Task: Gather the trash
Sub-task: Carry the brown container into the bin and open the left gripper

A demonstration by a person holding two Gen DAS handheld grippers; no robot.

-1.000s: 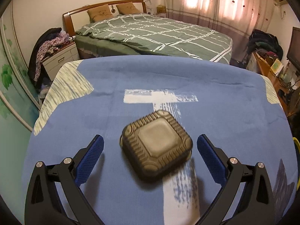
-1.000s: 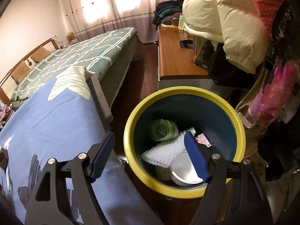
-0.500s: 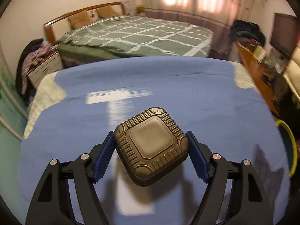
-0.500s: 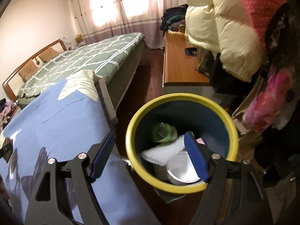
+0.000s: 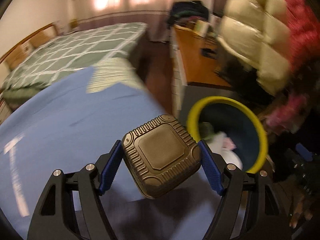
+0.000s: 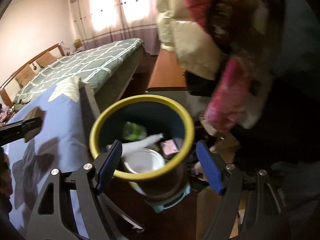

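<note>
Two beds fill the room: the green plaid bed (image 6: pixel 84 66) beyond, the blue bedspread (image 5: pixel 66 124) under us. Beside it stands our yellow-rimmed bin (image 6: pixel 140 138), holding trash. Our left gripper (image 5: pixel 161 158) pinches the square brown plastic lid (image 5: pixel 162 156) above the bedspread's edge, near the bin. Our right gripper (image 6: pixel 159 164) hangs spread, empty, over the bin.

A lived-in home bedroom: a bed with a green checked cover (image 6: pixel 84 66) and wooden headboard (image 6: pixel 30 62) fills the left of the frame, under pink curtains (image 6: pixel 120 14) glowing at the upper centre. Puffy jackets (image 5: pixel 250 40) hang at the upper right above a wooden dresser top (image 5: pixel 198 60). A yellow-rimmed bin (image 6: pixel 140 140) stands on the dark wood floor.
</note>
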